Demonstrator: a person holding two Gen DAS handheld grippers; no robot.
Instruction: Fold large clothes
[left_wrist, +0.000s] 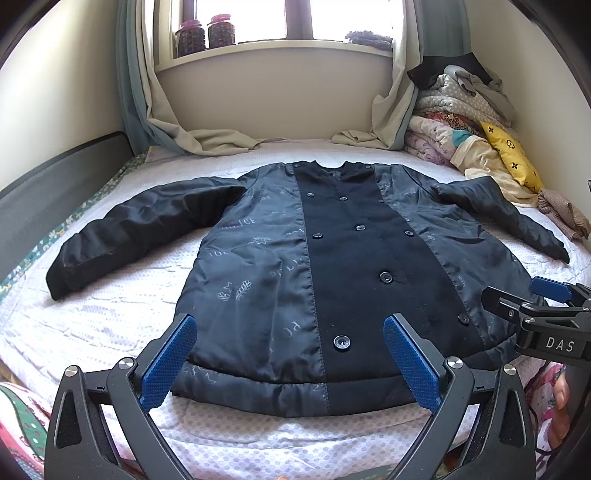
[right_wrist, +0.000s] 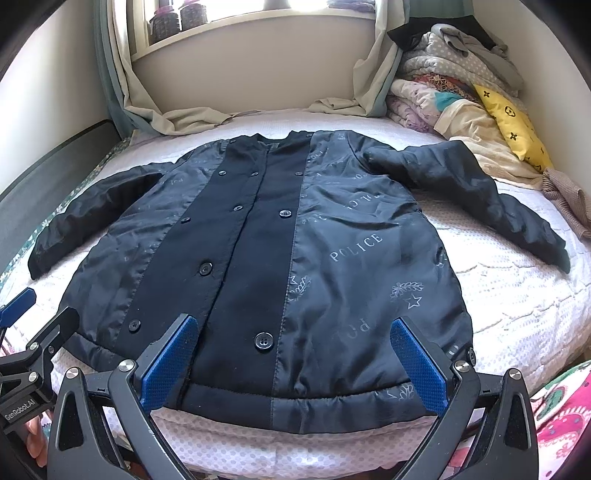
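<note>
A quilted, dotted pale bed cover fills the middle of both views, and on it a dark jacket lies flat at centre frame, its glossy printed side panels flanking a matte black buttoned strip, sleeves spread toward the left and right edges. At lower centre the left gripper and the right gripper each hang over the padded hem with textured blue pads spread wide, gripping nothing.
</note>
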